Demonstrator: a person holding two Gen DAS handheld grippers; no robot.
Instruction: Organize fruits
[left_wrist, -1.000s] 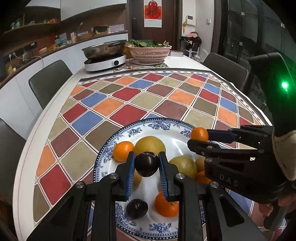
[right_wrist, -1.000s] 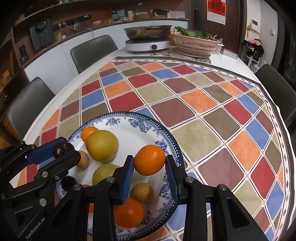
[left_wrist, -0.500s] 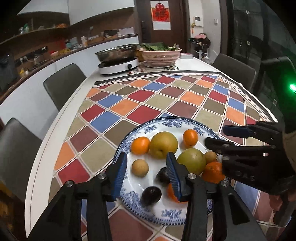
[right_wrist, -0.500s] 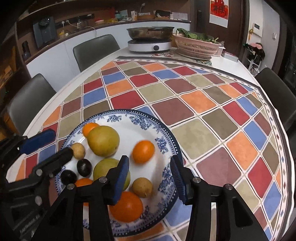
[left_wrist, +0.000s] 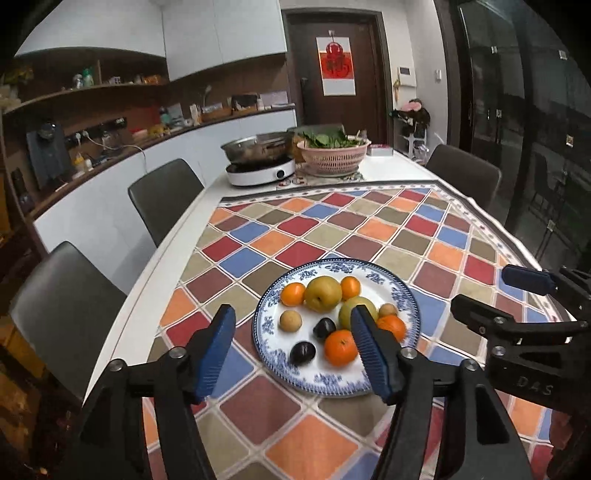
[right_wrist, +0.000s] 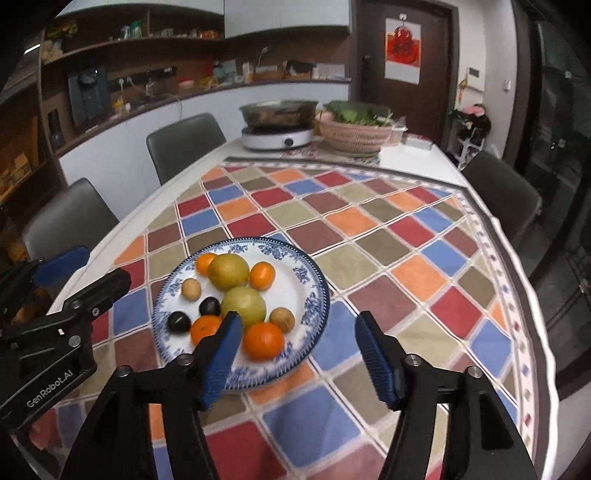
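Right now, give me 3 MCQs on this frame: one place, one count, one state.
1. Where do the fruits lie?
A. on the blue-patterned plate
B. in the pink basket
C. on the bare tablecloth

2. How many dark plums are on the plate?
A. one
B. two
C. four

3. What are both grippers doing?
A. each holds an orange
B. left holds a plum
C. both open, holding nothing

Key: 1 A, all fruit sits inside the plate's rim; 2 B, one plum and another plum lie side by side; 3 C, the left gripper and right gripper show spread fingers with nothing between them.
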